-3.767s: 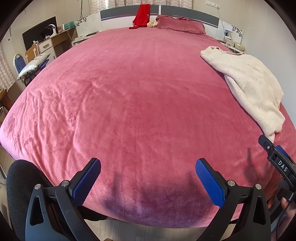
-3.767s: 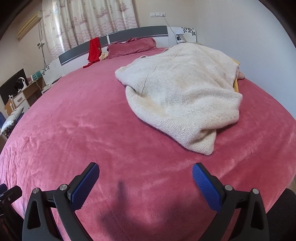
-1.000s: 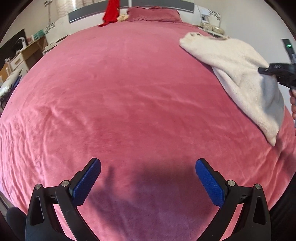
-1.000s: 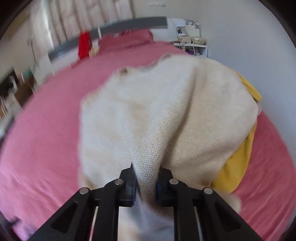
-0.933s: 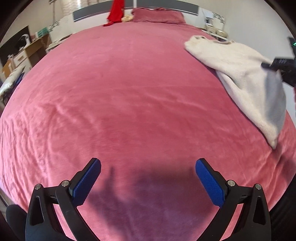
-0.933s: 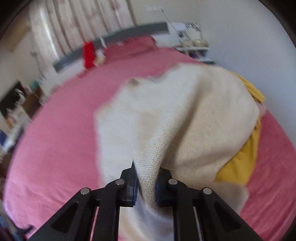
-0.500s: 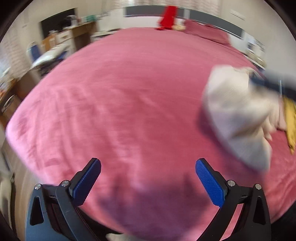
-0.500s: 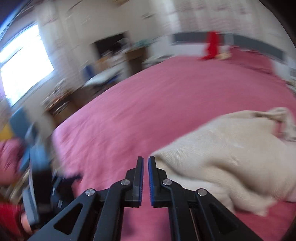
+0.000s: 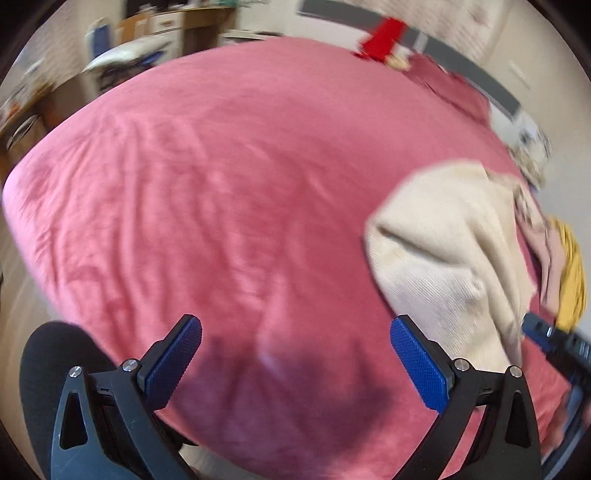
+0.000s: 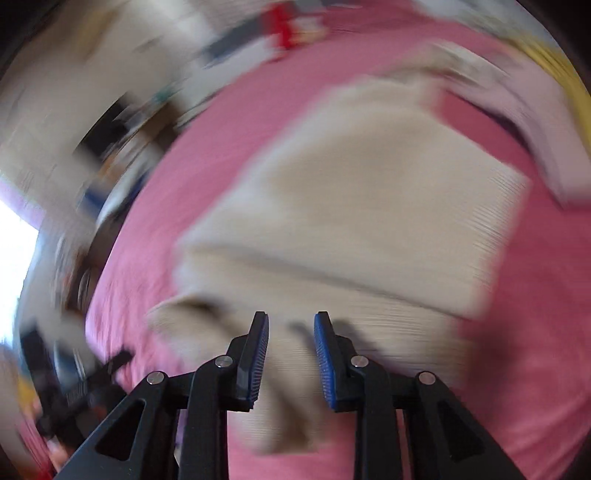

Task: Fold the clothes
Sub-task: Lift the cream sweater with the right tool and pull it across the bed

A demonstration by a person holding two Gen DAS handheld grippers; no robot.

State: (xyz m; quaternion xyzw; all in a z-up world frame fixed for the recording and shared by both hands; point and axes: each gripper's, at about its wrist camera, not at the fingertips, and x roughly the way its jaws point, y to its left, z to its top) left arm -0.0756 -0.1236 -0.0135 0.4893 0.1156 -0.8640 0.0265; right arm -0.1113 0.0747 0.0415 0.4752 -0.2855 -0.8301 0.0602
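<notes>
A cream knitted sweater [image 9: 443,240] lies crumpled on the pink bed [image 9: 221,184], right of my left gripper [image 9: 295,325]. That gripper hangs open over bare bedcover with nothing between its blue pads. In the blurred right wrist view, my right gripper [image 10: 291,321] hovers over the near edge of the sweater [image 10: 369,203]. Its jaws are opening; cloth shows in the gap, and the pads are not pressing on it. The right gripper [image 9: 554,343] also shows at the sweater's near right edge in the left wrist view.
A yellow garment [image 9: 572,277] and a pale pink one [image 9: 550,254] lie beyond the sweater by the bed's right edge. A red garment [image 9: 384,37] hangs on the headboard by a pillow [image 9: 450,92]. Furniture [image 9: 166,22] stands past the left side.
The right gripper, shut on the sweater a second ago, dragged it across the bed and released it; its jaws now stand apart low over the cloth. The left view swung and rolled.
</notes>
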